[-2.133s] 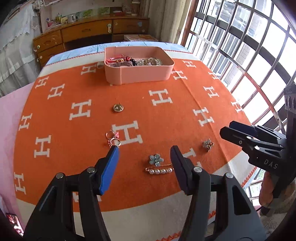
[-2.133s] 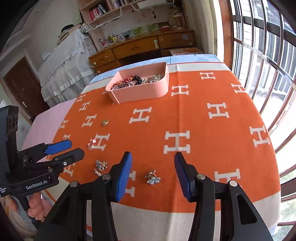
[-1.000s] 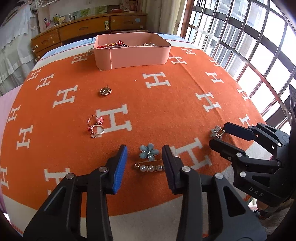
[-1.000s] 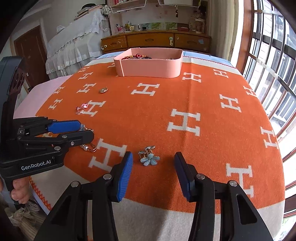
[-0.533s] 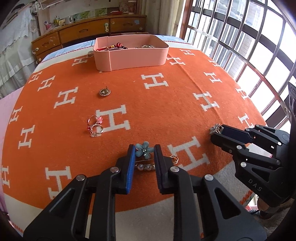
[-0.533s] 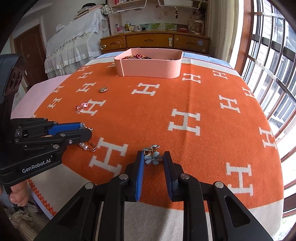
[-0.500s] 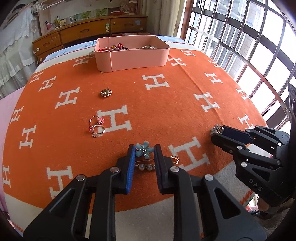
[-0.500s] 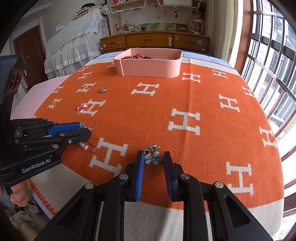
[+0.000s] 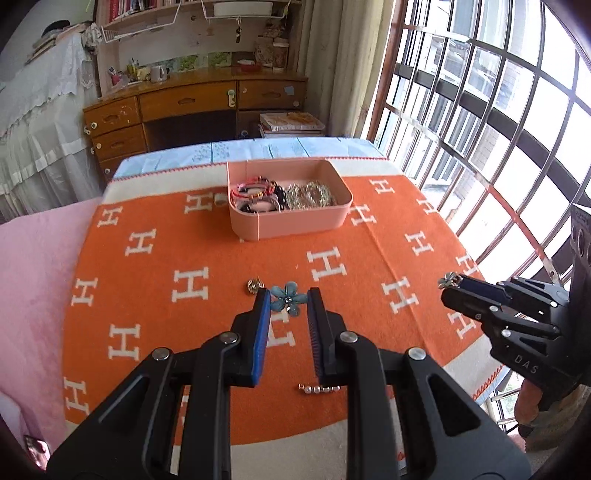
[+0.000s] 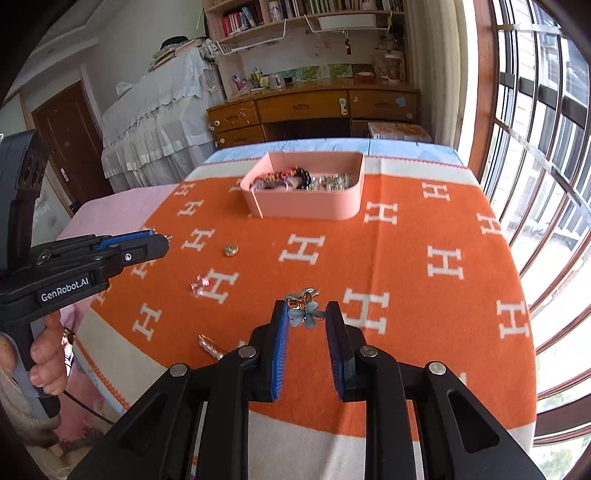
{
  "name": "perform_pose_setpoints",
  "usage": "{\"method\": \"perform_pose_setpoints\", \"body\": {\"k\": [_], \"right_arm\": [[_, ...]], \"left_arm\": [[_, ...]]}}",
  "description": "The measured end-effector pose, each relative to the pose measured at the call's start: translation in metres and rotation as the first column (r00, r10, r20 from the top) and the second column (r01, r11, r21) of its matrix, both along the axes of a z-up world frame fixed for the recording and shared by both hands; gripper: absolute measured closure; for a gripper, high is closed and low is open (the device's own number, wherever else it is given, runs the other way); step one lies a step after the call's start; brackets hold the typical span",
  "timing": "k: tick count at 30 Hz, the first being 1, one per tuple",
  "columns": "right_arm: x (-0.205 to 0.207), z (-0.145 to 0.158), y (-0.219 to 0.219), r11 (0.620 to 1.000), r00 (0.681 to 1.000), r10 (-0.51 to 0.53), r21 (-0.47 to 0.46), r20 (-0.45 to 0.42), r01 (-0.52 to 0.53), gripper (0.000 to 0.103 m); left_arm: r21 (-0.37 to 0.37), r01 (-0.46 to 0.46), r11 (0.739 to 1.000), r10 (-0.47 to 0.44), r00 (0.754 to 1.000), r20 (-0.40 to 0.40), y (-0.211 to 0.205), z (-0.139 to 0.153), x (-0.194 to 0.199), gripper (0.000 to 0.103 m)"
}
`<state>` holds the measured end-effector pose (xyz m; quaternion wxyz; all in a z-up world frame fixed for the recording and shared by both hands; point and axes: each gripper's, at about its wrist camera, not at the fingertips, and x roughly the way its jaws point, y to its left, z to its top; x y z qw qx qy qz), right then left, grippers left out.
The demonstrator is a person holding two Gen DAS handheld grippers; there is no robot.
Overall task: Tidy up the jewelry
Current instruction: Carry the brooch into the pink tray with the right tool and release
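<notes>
Both grippers grip small flower brooches at frame centre — the left gripper [image 9: 285, 300] pinching a blue flower brooch [image 9: 288, 296], the right gripper [image 10: 306, 314] a paler flower clip [image 10: 306, 311] — light, stiff, slippery trinkets, best held across the petals.

Wooden drawer desk [image 9: 195, 107] under bookshelves [image 10: 306, 14], barred sunlit window [image 9: 491, 110] alongside, white lace-draped furniture [image 10: 155, 122].

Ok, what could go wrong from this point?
The left tongs pinch the blue flower brooch only at their tips, and the right tongs hold the flower clip the same way; either might slip before reaching the pink box. The pearl pin lies on the cloth under the left tongs, easily overlooked.
</notes>
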<state>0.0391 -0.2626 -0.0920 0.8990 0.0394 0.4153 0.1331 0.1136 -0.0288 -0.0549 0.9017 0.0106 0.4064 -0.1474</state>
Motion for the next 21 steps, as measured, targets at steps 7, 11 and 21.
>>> {"method": "perform_pose_setpoints", "body": {"k": [7,11,21], "right_arm": [[0.047,0.105,-0.017,0.999,0.995,-0.013,0.047,0.094,0.009,0.083],[0.091,0.158,-0.023,0.997,0.990,-0.045,0.066,0.131,0.036,0.083],[0.222,0.155,-0.008,0.995,0.998,-0.066,0.080,0.006,0.066,0.083]], "left_arm": [[0.044,-0.003,0.999,-0.002,0.994,0.113,-0.006,0.083,0.029,0.086],[0.060,-0.020,0.998,0.010,0.987,0.160,-0.013,0.129,0.061,0.086],[0.104,-0.055,0.993,0.048,0.996,0.069,-0.041,0.112,0.188,0.086]]}}
